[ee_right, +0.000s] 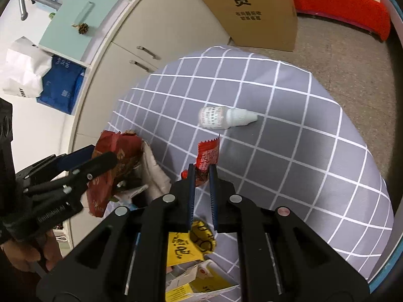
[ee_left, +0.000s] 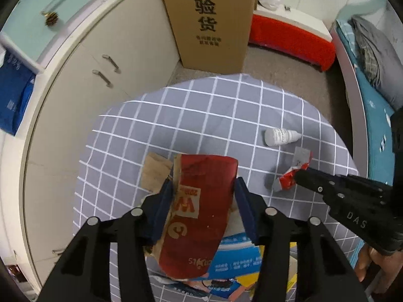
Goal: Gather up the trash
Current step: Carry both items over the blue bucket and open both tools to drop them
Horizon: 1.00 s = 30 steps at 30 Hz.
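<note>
Gripping a red paper bag [ee_left: 201, 201] in the left gripper [ee_left: 204, 191] near the bench [ee_right: 314, 151] edge — pinching a small red wrapper [ee_right: 207, 156] in the right gripper [ee_right: 202, 173], jaws nearly closed, off mid-bench.

white bottle [ee_right: 228, 117] ahead, open checked cloth [ee_right: 314, 151] beyond

Cardboard box [ee_left: 209, 22]: two large black characters, 验货, stacked vertically; two lines of smaller print beneath, too small to read with certainty.

Right gripper [ee_left: 297, 176], side of body: raised letters "DAS".

Left gripper [ee_right: 100, 156], side of body: white lettering reading roughly "GenRobot.AI".

Red paper bag [ee_left: 201, 214]: partial upside-down print, "W" and "S1", remainder creased.

Small white bottle [ee_right: 224, 117]: label with dense fine print, illegible.

Yellow packet [ee_right: 186, 246]: black handwritten-style characters, not legible.
</note>
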Motion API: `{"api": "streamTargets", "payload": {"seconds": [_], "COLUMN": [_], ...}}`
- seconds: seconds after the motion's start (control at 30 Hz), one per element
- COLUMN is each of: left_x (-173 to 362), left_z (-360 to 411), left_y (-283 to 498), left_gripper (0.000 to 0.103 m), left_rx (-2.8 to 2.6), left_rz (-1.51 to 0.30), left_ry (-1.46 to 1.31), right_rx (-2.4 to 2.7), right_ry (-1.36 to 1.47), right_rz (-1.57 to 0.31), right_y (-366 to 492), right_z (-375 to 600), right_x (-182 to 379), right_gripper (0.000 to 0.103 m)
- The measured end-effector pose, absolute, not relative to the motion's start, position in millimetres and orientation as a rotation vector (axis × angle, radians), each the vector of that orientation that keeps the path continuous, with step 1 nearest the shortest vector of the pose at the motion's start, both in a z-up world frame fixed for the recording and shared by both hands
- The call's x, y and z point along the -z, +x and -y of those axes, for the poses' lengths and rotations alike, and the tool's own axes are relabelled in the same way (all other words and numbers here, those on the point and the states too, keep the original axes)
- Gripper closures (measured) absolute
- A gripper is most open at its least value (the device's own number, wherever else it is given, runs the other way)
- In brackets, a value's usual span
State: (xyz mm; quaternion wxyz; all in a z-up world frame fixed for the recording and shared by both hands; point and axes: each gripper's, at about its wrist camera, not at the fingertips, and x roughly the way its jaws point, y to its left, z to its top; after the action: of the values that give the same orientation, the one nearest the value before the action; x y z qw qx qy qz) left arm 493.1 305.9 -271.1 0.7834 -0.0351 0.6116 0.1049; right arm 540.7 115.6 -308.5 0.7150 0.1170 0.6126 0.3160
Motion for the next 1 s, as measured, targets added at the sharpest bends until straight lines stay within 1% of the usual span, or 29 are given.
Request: {"api": "streamTargets", "payload": {"seconds": [0.07, 0.1, 0.13, 0.2, 0.3, 0.4, 0.43, 0.5, 0.53, 0.57, 0.6, 0.67, 0.8, 1.0], "left_x": [262, 254, 251, 240, 234, 237, 237, 239, 238, 237, 236, 242, 270, 300], "left_z": [-312, -316, -319, -324, -315, -317, -318, -316, -313, -307, -297, -286, -266, -271], "left_y": [487, 482, 479, 472, 465, 459, 458, 459, 459, 461, 465, 474, 496, 510], "left_gripper": [0.059, 0.075, 0.103, 0.103, 0.103, 0.103, 0.1, 0.073, 0.044, 0.037, 0.037, 0.033, 0.033, 0.034], "left_rx": [-0.245, -0.264, -0.275, -0.283, -0.31, -0.329, -0.335, -0.33, -0.343, -0.346, -0.332, -0.328, -0.306, -0.351], "left_rz": [-1.298, -1.286, -1.286, -1.273, -1.273, -1.27, -1.266, -1.268, -1.255, -1.236, -1.225, -1.25, -1.326, -1.398], "left_ry": [-0.101, -0.118, -0.135, -0.202, -0.143, -0.206, -0.224, -0.246, -0.229, -0.201, -0.158, -0.099, 0.026, 0.124], "right_rx": [-0.724, -0.734, -0.748, -0.767, -0.788, -0.799, -0.804, -0.811, -0.808, -0.804, -0.797, -0.781, -0.761, -0.741], "right_ry": [0.26, 0.257, 0.259, 0.263, 0.26, 0.268, 0.265, 0.25, 0.246, 0.247, 0.252, 0.266, 0.283, 0.315], "right_rz": [-1.345, -1.339, -1.331, -1.323, -1.322, -1.332, -1.329, -1.318, -1.312, -1.31, -1.307, -1.304, -1.301, -1.306], "right_y": [538, 537, 536, 533, 531, 530, 529, 527, 526, 527, 527, 530, 534, 539], "right_z": [-117, -118, -117, -118, -113, -104, -102, -98, -94, -92, -89, -82, -75, -75], "right_x": [302, 299, 295, 290, 287, 286, 285, 282, 280, 280, 279, 280, 285, 295], "right_gripper": [0.092, 0.092, 0.092, 0.092, 0.092, 0.092, 0.092, 0.092, 0.092, 0.092, 0.092, 0.092, 0.092, 0.092]}}
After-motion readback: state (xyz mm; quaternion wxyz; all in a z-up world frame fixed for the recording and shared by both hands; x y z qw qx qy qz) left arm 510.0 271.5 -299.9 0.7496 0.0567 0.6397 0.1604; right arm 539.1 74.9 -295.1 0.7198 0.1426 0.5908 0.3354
